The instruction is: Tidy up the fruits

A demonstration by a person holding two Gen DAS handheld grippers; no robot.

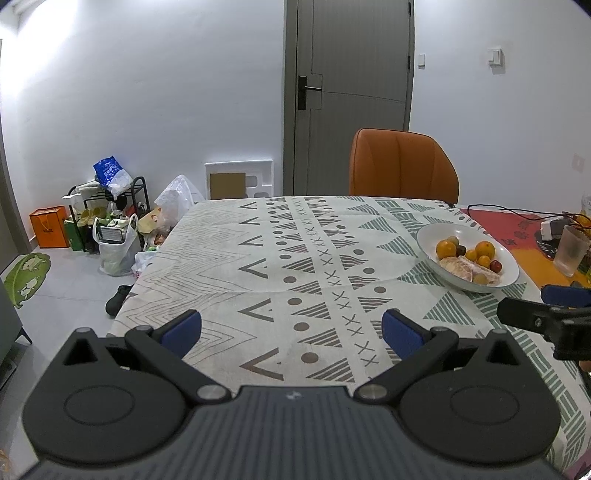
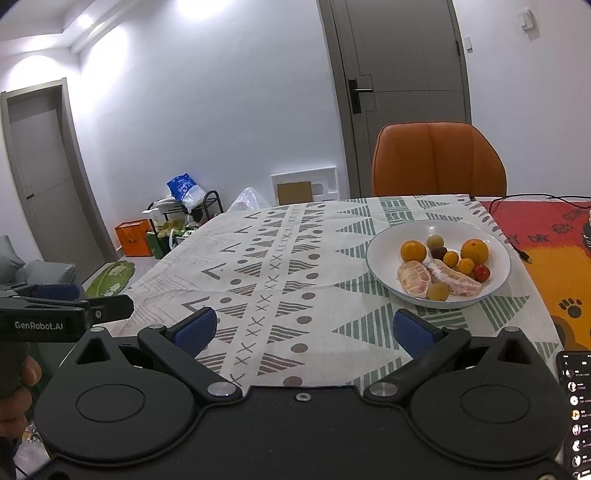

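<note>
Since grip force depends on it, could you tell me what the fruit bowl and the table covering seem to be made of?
The bowl looks like glazed ceramic: white, smooth, faintly glossy; plastic is possible. The table covering looks like matte woven cloth, with visible fold creases and printed patterns.

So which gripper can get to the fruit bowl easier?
Probably the right gripper: the bowl sits just ahead of its open fingers. From the left gripper, also open, the bowl lies far off to the side.

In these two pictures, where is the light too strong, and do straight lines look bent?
Left wrist view: glare whitens the upper-left wall; the door frame bows. Right wrist view: two bright patches near the ceiling; the side door leans and curves. The bowl of fruit is evenly lit, sharp enough.
</note>
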